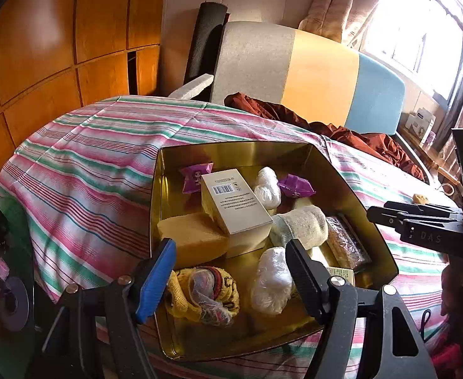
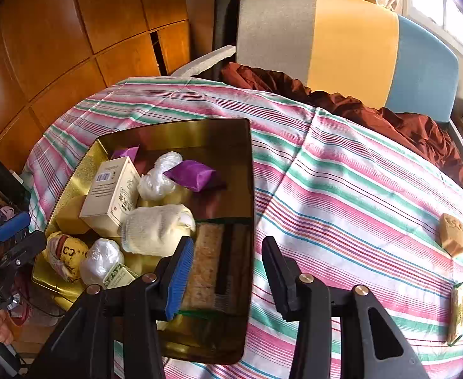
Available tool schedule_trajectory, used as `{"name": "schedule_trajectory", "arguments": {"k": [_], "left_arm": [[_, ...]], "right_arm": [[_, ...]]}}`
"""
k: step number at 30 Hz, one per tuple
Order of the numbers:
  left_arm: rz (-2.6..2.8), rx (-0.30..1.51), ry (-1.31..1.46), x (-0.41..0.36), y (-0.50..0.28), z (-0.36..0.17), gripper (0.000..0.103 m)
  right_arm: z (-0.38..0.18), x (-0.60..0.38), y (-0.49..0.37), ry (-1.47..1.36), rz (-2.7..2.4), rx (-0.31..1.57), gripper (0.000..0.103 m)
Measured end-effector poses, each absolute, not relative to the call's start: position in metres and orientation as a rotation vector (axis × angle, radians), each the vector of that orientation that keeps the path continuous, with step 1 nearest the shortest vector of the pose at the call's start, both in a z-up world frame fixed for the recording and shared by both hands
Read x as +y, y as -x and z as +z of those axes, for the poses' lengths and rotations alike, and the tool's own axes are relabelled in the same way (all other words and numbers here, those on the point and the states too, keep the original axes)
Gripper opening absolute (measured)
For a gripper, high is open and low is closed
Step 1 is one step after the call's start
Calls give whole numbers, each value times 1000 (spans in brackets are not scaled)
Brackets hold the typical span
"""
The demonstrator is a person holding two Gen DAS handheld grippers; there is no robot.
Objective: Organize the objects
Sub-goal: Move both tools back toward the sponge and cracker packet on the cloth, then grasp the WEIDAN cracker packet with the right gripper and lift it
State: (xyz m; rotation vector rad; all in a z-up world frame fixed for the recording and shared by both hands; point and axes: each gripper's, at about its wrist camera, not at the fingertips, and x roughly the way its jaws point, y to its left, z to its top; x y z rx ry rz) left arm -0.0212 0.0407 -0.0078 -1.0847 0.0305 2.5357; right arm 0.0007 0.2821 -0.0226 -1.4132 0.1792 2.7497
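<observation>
I am working over a gold tin (image 1: 313,154) lying on a striped sheet (image 1: 89,158) on the bed, and I am taking it from left to right.

My left hand-held gripper (image 1: 228,271) is hovering above the near edge of the tin with its jaws standing about half open and gripping nothing; a yellow knitted bundle (image 1: 199,297) and a white plastic-wrapped ball (image 1: 269,284) are sitting in the tin below the gap.

Farther in, a yellow sponge block (image 1: 193,237) is lying at the tin's left side, and a cream carton (image 1: 234,202) is leaning on it, its long axis running from near right to far left and its barcode end pointing away from me. Past it a purple sachet (image 1: 196,173) is resting near the far wall. To the right, a second white ball (image 1: 267,188) and another purple sachet (image 1: 296,184) are lying side by side, with a rolled cream sock (image 1: 304,224) nearer, lying across the tin.

A flat brown packet (image 2: 206,265) is lying along the tin's right wall, its long axis running near to far.

My right hand-held gripper (image 2: 228,274) is straddling that right wall, jaws only slightly parted and clasping nothing.

Far right, on the sheet, a tan cake (image 2: 452,233) and a long green-edged packet (image 2: 457,312) are lying well apart from the tin.
</observation>
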Motion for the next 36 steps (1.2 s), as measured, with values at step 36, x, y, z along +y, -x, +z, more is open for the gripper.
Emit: {"name": "schedule_trajectory", "arguments": {"k": [36], "left_arm": [[2316, 269, 1029, 142, -10, -4, 75]], "right_arm": [[-68, 605, -121, 1299, 2007, 544, 71]]}}
